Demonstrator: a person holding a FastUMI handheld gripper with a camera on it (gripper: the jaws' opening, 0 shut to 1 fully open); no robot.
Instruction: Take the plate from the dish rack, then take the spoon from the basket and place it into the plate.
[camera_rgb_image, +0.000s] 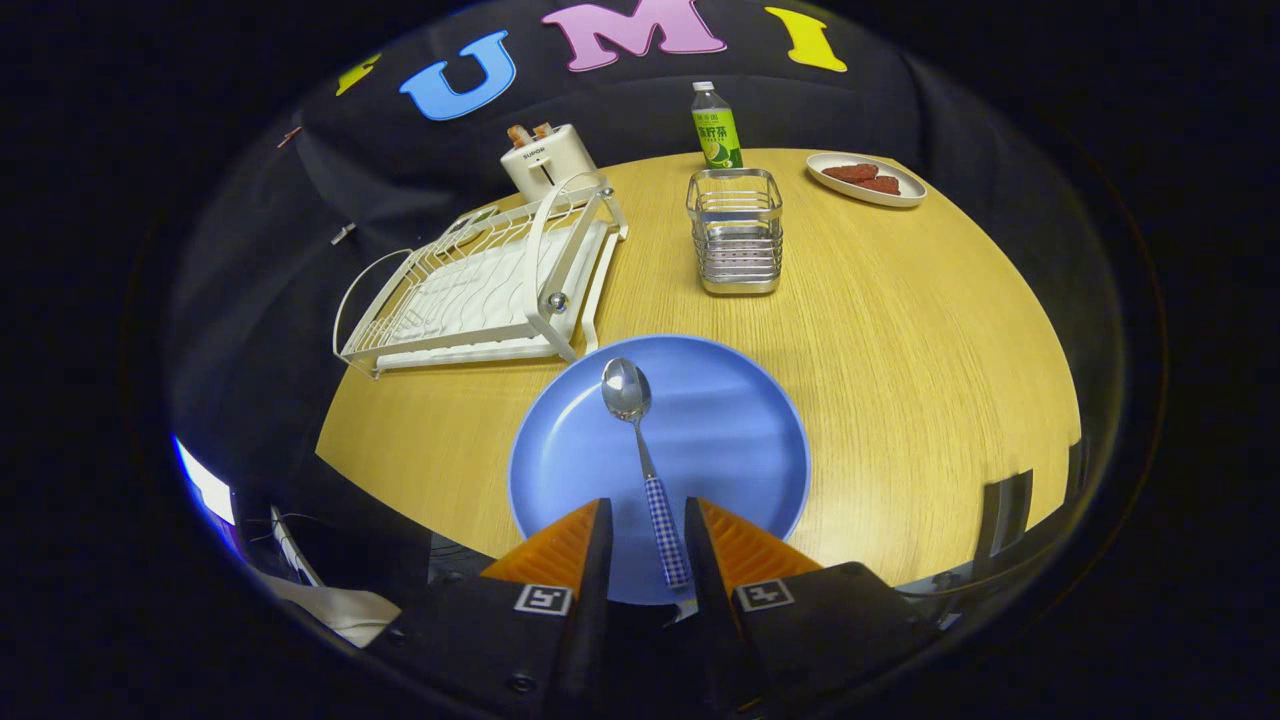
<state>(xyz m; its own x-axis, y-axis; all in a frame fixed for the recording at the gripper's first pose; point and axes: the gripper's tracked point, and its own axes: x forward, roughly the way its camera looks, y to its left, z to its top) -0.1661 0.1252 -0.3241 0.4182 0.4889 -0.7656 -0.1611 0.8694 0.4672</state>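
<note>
A round blue plate lies flat on the wooden table, just ahead of my fingers. A metal spoon rests in it, bowl up and pointing away from me. Its blue-checked handle runs back between my fingers, nearer the right one. My gripper hovers over the near rim of the plate, with its orange-and-black fingers parted wider than the handle and not pressing on it. The white wire dish rack stands beyond the plate to the left, with no dishes in it. Beyond the plate, the metal wire basket holds nothing I can see.
A white toaster sits behind the rack. A green-labelled bottle stands behind the basket. A white oval dish with reddish food lies at the far right. Bare wooden tabletop stretches right of the plate to the curved edge.
</note>
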